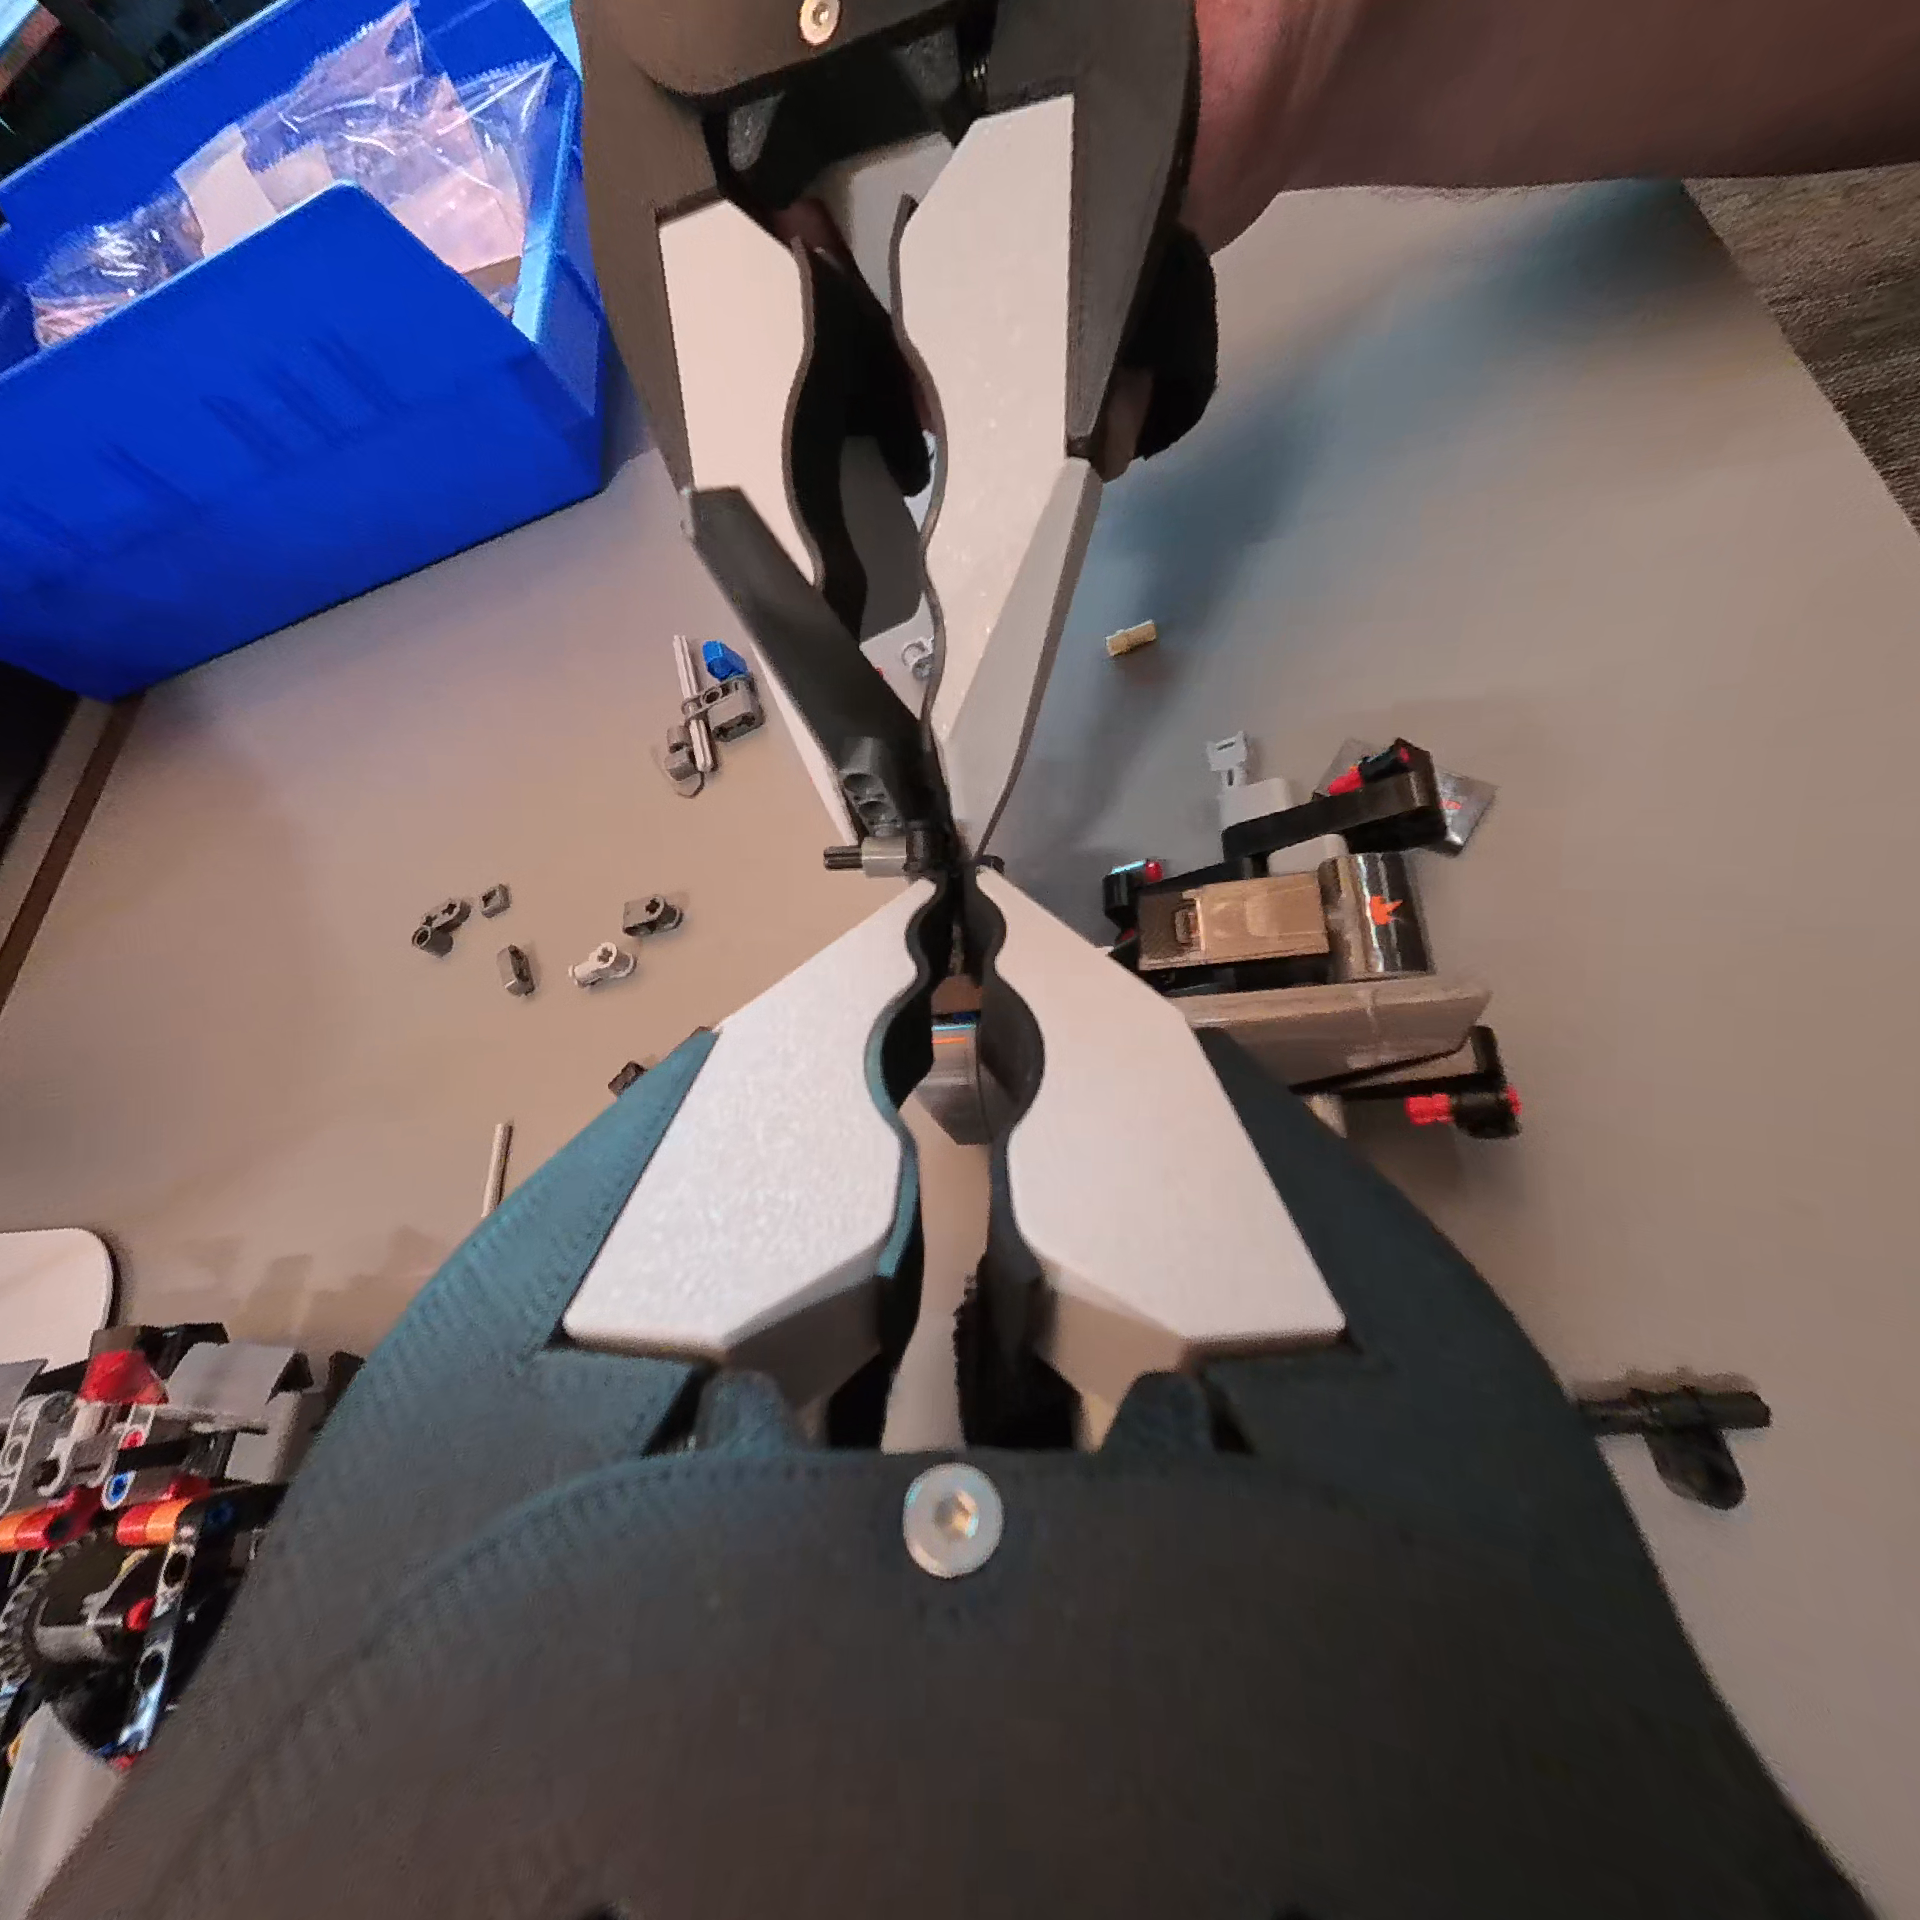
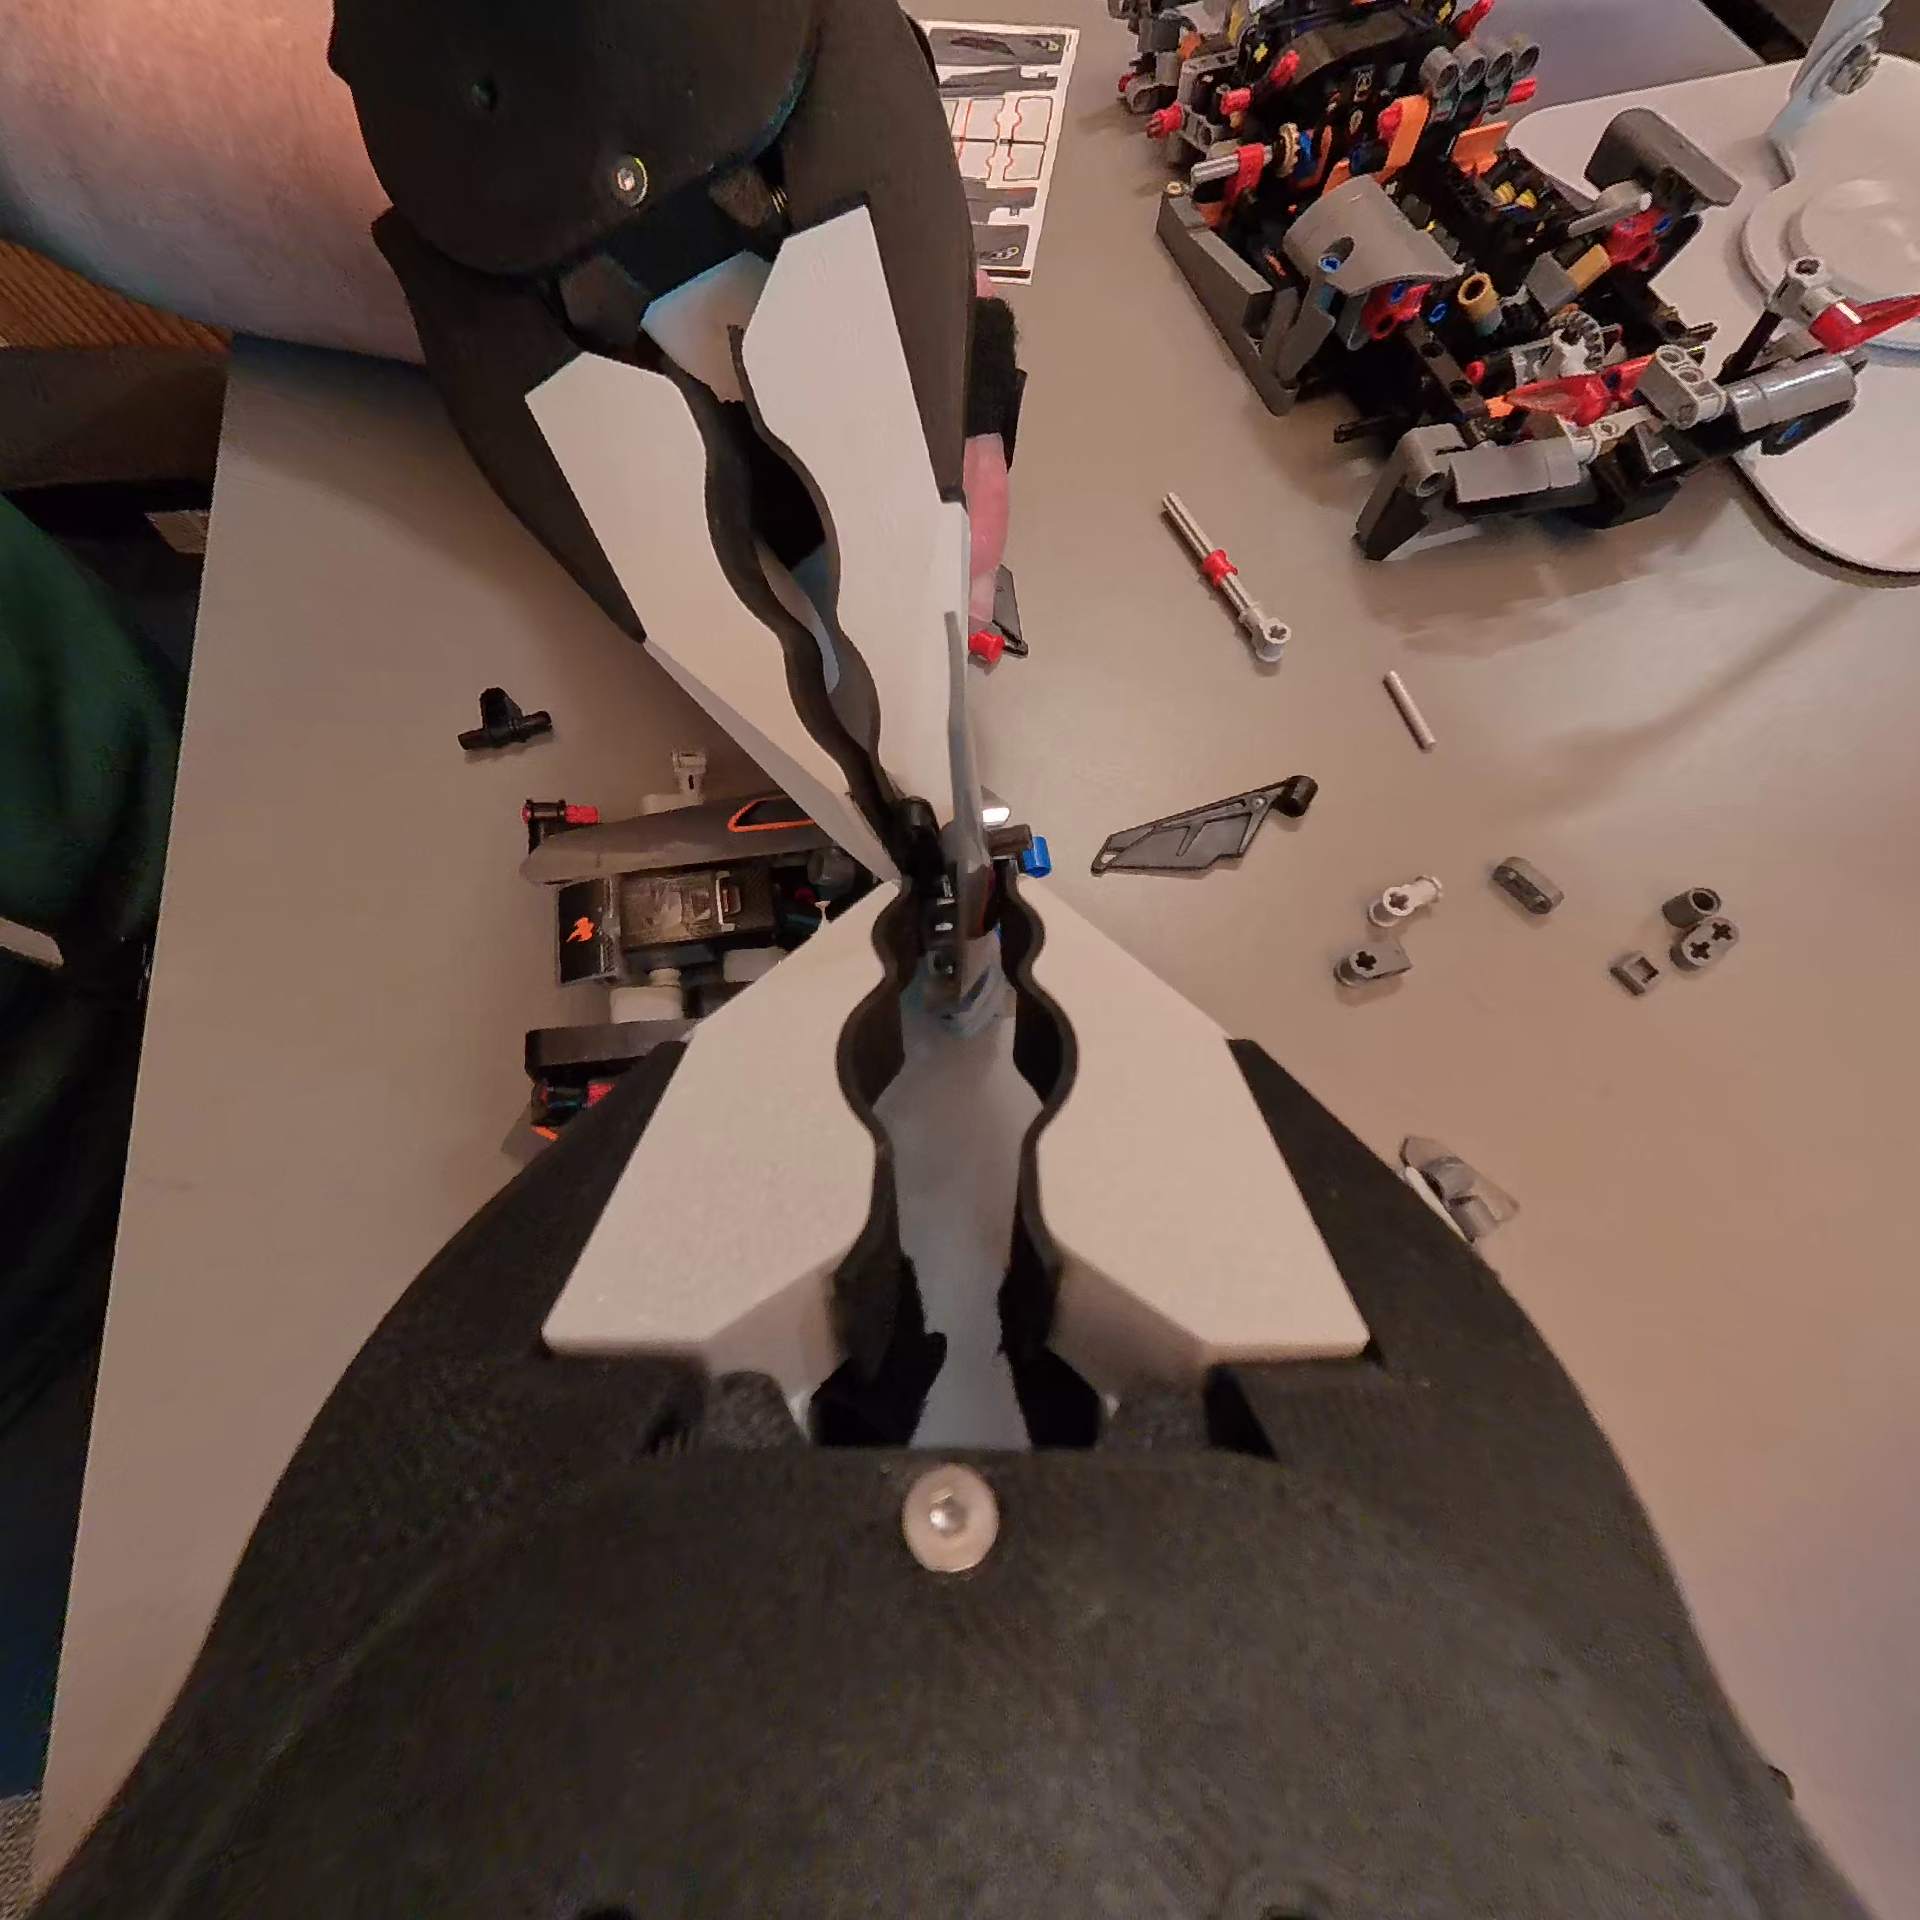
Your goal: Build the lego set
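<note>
Both grippers meet tip to tip above the grey table (image 1: 1455, 520). In the left wrist view my left gripper (image 1: 961, 896) is shut on the thin dark end of a small Lego sub-assembly. The right gripper (image 1: 951, 847) comes down from above, with a dark flat panel (image 1: 805, 634), a grey beam (image 1: 871, 792) and a pin (image 1: 862, 858) along its finger. In the right wrist view my right gripper (image 2: 956, 920) is shut on the same sub-assembly (image 2: 961, 914), which carries a blue pin (image 2: 1035, 858). The left gripper (image 2: 935, 836) reaches in from above.
A blue bin (image 1: 260, 436) of bags stands at the back left. A car body section (image 2: 665, 904) lies under the grippers. The large chassis (image 2: 1507, 260) is far right. Loose connectors (image 2: 1538, 925), an axle with a red bush (image 2: 1226, 582), a black panel (image 2: 1205, 831) and a sticker sheet (image 2: 1003, 145) lie about. Both grippers' tips are close together, under 4 cm apart.
</note>
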Demonstrator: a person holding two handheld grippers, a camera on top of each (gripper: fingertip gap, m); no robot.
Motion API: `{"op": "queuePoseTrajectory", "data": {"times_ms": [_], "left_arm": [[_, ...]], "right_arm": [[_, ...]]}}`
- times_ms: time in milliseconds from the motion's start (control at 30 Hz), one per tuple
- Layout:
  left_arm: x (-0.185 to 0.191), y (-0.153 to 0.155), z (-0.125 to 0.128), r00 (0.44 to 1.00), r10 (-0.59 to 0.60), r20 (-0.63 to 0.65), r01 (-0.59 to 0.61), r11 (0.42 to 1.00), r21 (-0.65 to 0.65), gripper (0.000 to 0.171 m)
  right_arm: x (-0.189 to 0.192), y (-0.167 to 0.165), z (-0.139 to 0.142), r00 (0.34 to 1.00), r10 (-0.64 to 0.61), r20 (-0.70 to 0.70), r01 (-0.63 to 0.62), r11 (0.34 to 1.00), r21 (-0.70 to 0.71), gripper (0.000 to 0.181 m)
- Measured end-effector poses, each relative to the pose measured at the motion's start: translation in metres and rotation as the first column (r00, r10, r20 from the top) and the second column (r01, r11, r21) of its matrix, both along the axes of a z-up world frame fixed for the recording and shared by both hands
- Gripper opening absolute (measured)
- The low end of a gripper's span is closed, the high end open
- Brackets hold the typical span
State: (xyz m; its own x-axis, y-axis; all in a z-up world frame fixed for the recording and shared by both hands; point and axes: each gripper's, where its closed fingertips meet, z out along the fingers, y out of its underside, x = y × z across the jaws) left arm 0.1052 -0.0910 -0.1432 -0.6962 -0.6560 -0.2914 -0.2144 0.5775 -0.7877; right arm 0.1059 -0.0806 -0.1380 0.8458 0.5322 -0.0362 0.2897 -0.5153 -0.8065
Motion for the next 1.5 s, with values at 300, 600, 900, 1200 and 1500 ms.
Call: {"op": "queuePoseTrajectory", "data": {"times_ms": [300,600,900,1200,1500], "left_arm": [[0.0005,-0.0006,0.001,1.0,-0.003,0.022,0.003,1.0,0.017,0.0],[-0.0005,-0.002,0.0021,0.999,-0.014,0.043,0.012,0.999,0.042,0.0],[0.0003,-0.0026,0.002,0.998,-0.016,0.056,0.013,0.998,0.059,0.0],[0.0016,-0.0027,0.0005,0.998,-0.014,0.057,0.011,0.998,0.064,0.0],[0.0026,-0.0031,0.0019,0.998,-0.016,0.066,0.011,0.998,0.064,0.0]], "right_arm": [[-0.0001,-0.0008,0.0002,1.0,0.01,-0.015,-0.01,1.0,0.006,0.013],[-0.0009,-0.0022,0.0003,0.999,0.02,-0.033,-0.02,1.0,0.015,0.013],[-0.0008,-0.003,0.0005,0.999,0.027,-0.046,-0.026,0.999,0.024,0.013],[-0.0016,-0.0033,0.0005,0.997,0.03,-0.07,-0.028,0.999,0.024,0.018],[-0.0012,-0.0038,0.0009,0.997,0.021,-0.078,-0.019,0.999,0.028,0.016]]}}
